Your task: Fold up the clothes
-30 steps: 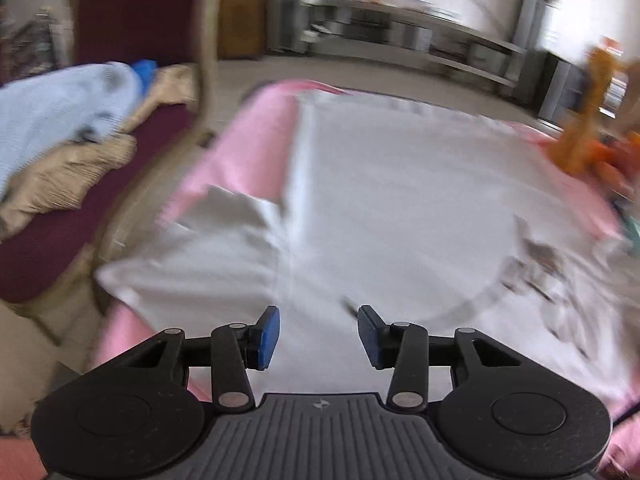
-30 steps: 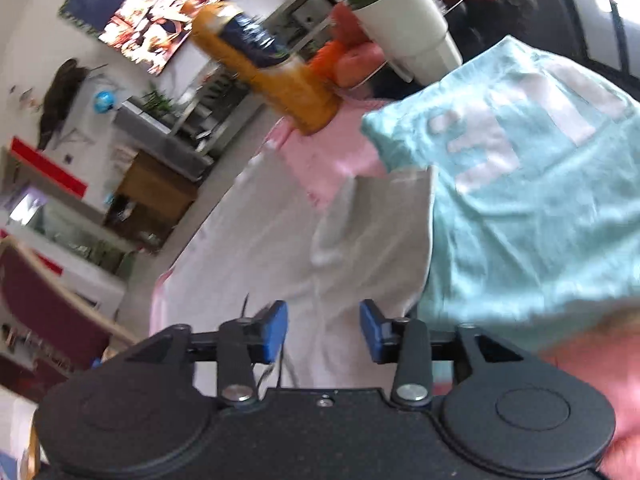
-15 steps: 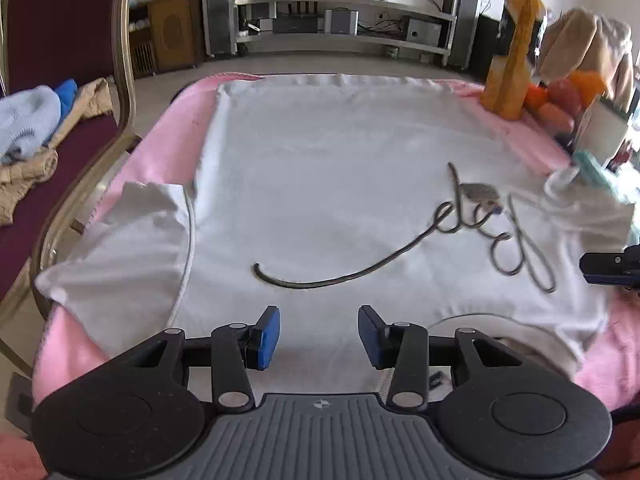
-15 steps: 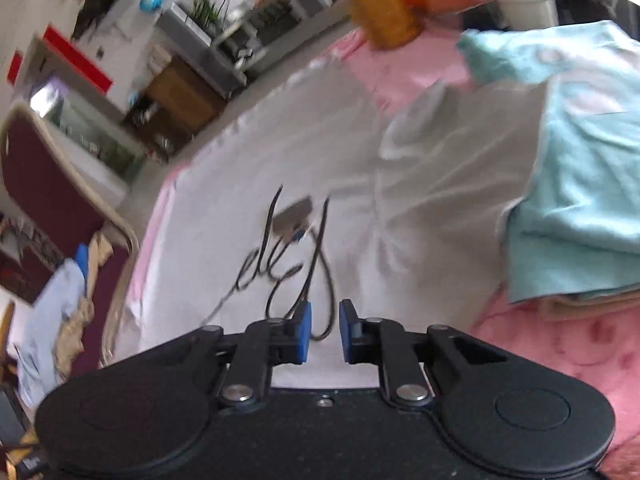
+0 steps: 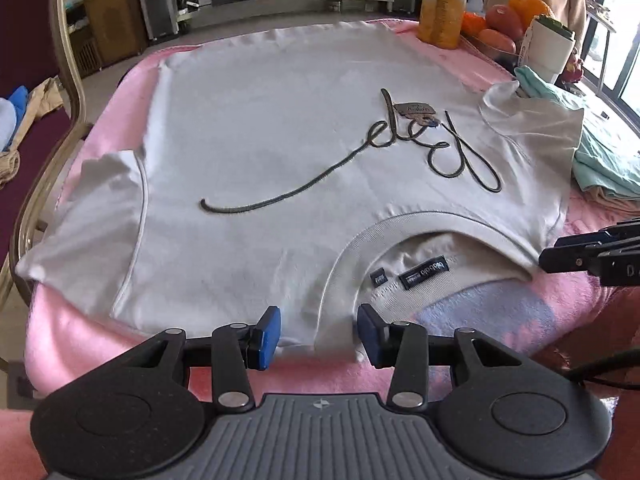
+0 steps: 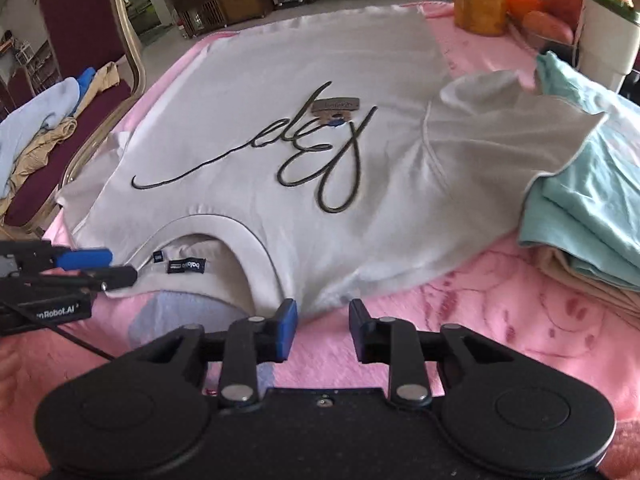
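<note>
A white T-shirt (image 5: 260,128) with black script lettering lies flat, front up, on a pink blanket (image 5: 80,344), collar (image 5: 400,236) toward me. It also shows in the right wrist view (image 6: 360,72). My left gripper (image 5: 319,336) is open and empty at the near shoulder edge, left of the collar. My right gripper (image 6: 323,330) is open and empty at the near edge, right of the collar (image 6: 224,224). The shirt's right sleeve (image 6: 512,120) lies on a folded pile.
A folded teal shirt (image 6: 592,184) tops a pile at the right. An orange bottle (image 5: 440,4), fruit (image 5: 504,20) and a white cup (image 5: 548,48) stand at the far right. A maroon chair (image 6: 80,80) with clothes stands left.
Both grippers have swung to face the spread shirt and settled at its near edge. The right gripper, nearly shut half a second ago, has opened.
</note>
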A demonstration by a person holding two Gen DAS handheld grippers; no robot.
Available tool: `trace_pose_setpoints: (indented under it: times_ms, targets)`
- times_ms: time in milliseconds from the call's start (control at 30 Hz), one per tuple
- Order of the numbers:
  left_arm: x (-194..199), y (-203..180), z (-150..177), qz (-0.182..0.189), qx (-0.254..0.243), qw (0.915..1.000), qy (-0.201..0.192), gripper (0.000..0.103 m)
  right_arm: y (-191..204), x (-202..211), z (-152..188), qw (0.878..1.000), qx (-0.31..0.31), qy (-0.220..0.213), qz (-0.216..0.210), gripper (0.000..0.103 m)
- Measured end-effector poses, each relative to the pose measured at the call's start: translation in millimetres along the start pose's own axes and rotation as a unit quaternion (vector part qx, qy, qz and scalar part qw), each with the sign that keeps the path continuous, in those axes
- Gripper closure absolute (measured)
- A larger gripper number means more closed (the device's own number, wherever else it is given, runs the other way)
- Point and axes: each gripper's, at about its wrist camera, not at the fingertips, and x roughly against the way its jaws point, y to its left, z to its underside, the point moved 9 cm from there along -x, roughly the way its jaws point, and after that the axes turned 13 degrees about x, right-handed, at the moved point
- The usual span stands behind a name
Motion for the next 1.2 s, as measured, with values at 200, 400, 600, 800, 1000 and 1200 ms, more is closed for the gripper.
trace_pose_setpoints:
  times_ms: [200, 400, 600, 800, 1000, 1200]
  targets:
    - [21, -2, -34, 0.022, 0.026, 0.9975, -0.062, 0.061, -63, 39, -38, 0.984, -0.137, -0.113, 0.013, 0.067]
    - [9, -24, -55, 0.038, 0.024, 0.9974, -0.056, 0.061, -154, 53, -52, 0.947, -0.275, -0.16, 0.047, 0.067]
    - [-12, -48, -56, 0.05, 0.012, 0.9977, -0.045, 0.059, -218, 37, -43, 0.91, -0.374, -0.171, 0.063, 0.067]
    - [-29, -33, -48, 0.046, 0.04, 0.9979, -0.024, 0.059, -241, 18, -49, 0.897, -0.403, -0.174, 0.055, 0.074]
    - [-32, -24, -46, 0.044, 0.053, 0.9974, -0.021, 0.059, -233, 8, -64, 0.91, -0.371, -0.167, 0.078, 0.099]
    - [-30, -24, -45, 0.045, 0.049, 0.9974, -0.027, 0.059, -214, 19, -82, 0.929, -0.289, -0.199, 0.119, 0.1]
